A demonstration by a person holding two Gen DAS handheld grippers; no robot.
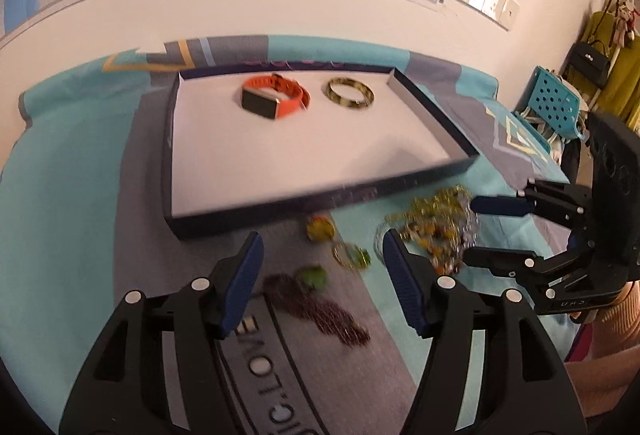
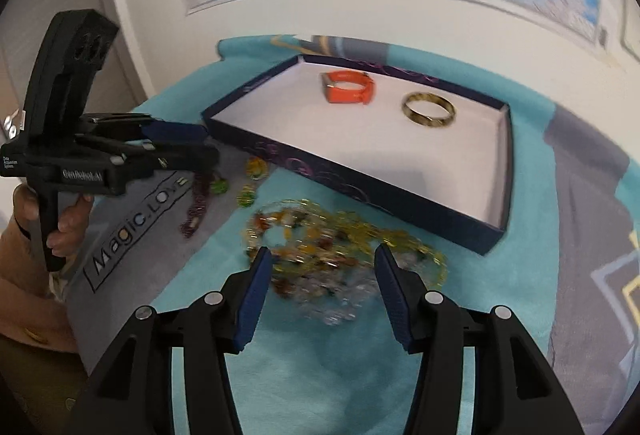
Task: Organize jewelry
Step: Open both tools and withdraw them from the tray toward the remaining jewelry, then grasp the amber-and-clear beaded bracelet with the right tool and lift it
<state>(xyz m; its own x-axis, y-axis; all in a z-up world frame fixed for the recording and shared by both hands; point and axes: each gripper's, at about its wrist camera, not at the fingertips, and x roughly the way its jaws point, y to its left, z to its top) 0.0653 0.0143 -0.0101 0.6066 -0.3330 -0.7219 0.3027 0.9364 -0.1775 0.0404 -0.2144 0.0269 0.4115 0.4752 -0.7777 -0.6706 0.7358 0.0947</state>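
A shallow dark tray (image 1: 434,111) on a teal cloth (image 1: 80,195) holds an orange watch (image 1: 276,97) and a bangle (image 1: 350,93). Only the left view shows the blue crate (image 1: 554,101) beyond the tray. Only the right view reads "Magic.LOVE" beside it. The tangled bead necklaces (image 2: 332,251) lie just before the tray. Left gripper (image 1: 322,275) and right gripper (image 2: 320,287) both hover wide apart, empty.

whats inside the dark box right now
Two things on its white floor: an orange watch and a mottled bangle. The near wall of the box hides nothing obvious.
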